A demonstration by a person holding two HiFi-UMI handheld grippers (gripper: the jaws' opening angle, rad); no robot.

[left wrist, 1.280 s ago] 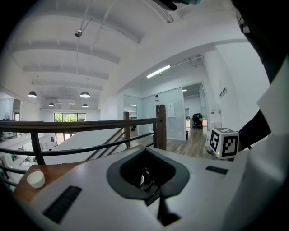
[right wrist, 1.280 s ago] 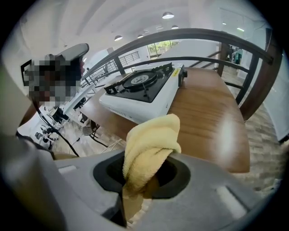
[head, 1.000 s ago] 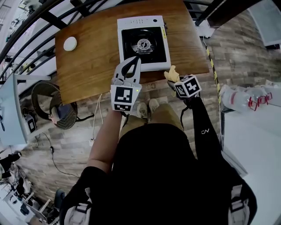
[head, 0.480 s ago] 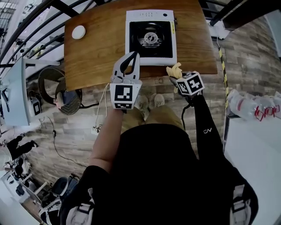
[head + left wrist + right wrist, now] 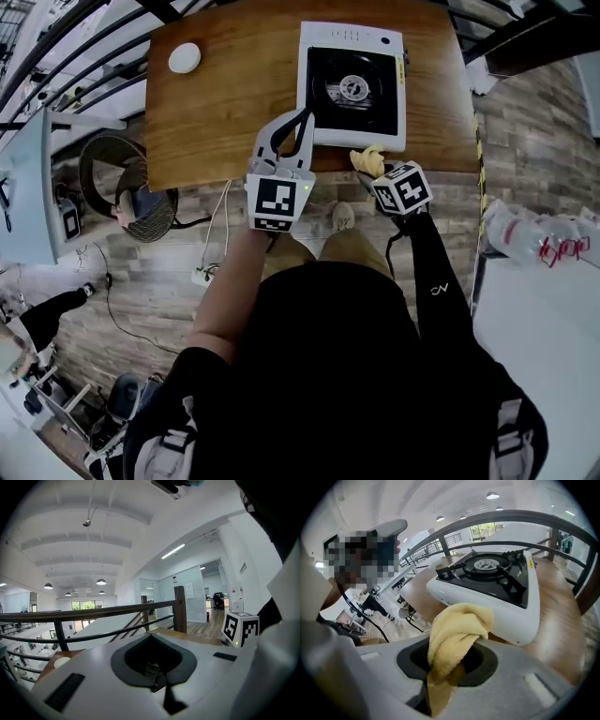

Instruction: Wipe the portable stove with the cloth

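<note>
Head view: 1 portable stove (image 5: 354,86) on the wooden table (image 5: 234,103), at 12–1 o'clock in frame, single burner in the middle. 1 white round disc (image 5: 185,57) sits on the same table, well apart from the stove at its 9–10 o'clock.

2 grippers, 1 marker cube each.
- Left gripper (image 5: 306,112): jaws together, nothing between them per the left gripper view. Tips over the stove's left edge near its 7 o'clock corner; can't tell if touching.
- Right gripper (image 5: 370,173): clamped on 1 yellow cloth (image 5: 367,159). The cloth bunches up out of the jaws.

Cloth is at the stove's near edge, 6 o'clock side. In the right gripper view it's just in front of the white casing's near corner; contact not resolvable. None of it over the black top.
</note>
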